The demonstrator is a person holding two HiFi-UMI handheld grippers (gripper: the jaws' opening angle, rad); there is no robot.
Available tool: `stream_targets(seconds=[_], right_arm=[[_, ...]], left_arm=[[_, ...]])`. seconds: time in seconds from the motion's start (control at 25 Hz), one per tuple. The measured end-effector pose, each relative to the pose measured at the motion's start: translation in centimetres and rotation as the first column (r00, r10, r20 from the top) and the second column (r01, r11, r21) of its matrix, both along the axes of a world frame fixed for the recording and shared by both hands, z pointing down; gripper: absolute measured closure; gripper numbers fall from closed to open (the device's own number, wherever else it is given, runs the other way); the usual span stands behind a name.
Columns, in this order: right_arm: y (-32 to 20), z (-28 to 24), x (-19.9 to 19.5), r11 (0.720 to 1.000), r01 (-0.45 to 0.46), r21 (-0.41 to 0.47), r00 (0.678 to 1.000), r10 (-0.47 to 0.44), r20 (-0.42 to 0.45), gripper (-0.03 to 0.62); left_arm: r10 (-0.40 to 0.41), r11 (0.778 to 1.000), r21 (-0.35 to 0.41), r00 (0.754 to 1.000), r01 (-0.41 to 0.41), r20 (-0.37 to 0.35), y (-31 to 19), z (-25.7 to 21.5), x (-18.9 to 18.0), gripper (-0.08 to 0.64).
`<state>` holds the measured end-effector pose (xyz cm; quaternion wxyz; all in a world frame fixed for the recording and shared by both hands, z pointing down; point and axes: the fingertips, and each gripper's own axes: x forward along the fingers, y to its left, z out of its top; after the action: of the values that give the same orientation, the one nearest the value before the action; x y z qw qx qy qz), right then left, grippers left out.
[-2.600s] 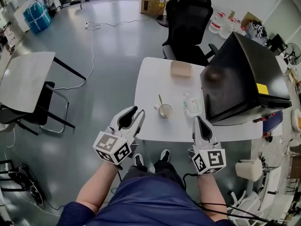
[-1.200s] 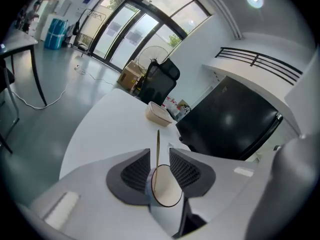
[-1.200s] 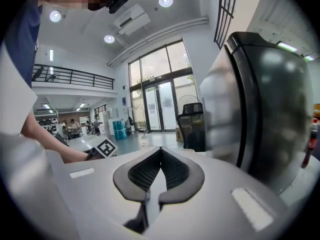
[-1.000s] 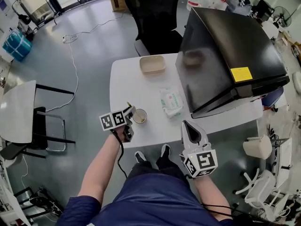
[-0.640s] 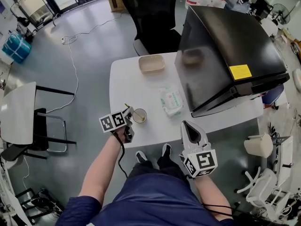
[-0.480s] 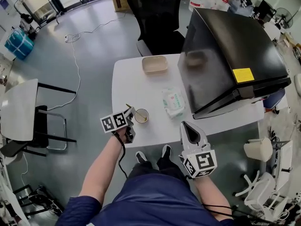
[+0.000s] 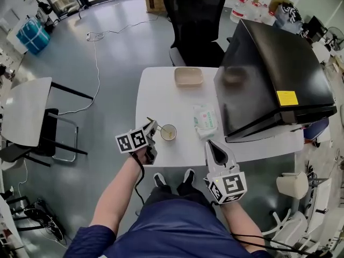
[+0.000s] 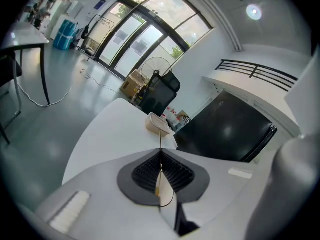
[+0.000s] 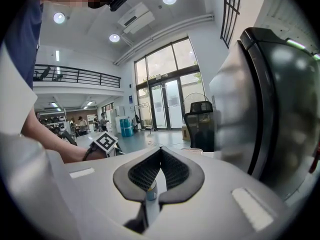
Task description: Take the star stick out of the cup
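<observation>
A: Left gripper clamped on the star stick; its lower end is judged to be at the cup, not clear of it. Right gripper closed, nothing held.
B: Risk noted: cup could be tipped if the stick is dragged sideways.

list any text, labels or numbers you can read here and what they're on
Nothing reads clearly enough to quote.
Too small to read: the yellow label on the black case.
Blurred: the print on the wipes pack.
No words, only square patterns: the cubes on the left gripper and right gripper.
</observation>
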<state>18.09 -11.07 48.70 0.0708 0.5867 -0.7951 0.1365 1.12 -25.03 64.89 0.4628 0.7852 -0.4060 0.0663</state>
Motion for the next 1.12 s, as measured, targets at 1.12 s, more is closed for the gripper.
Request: stream_targets(seconds=[1.12], right_arm=[[-4.9,-2.7,-4.6,0.981,0.184,0.056,0.982,-0.185,0.019,0.584]], left_arm=[[-0.149,0.966,0.173,0.962,0.191,-0.229,3.2,-14.4,-5.7,0.552]])
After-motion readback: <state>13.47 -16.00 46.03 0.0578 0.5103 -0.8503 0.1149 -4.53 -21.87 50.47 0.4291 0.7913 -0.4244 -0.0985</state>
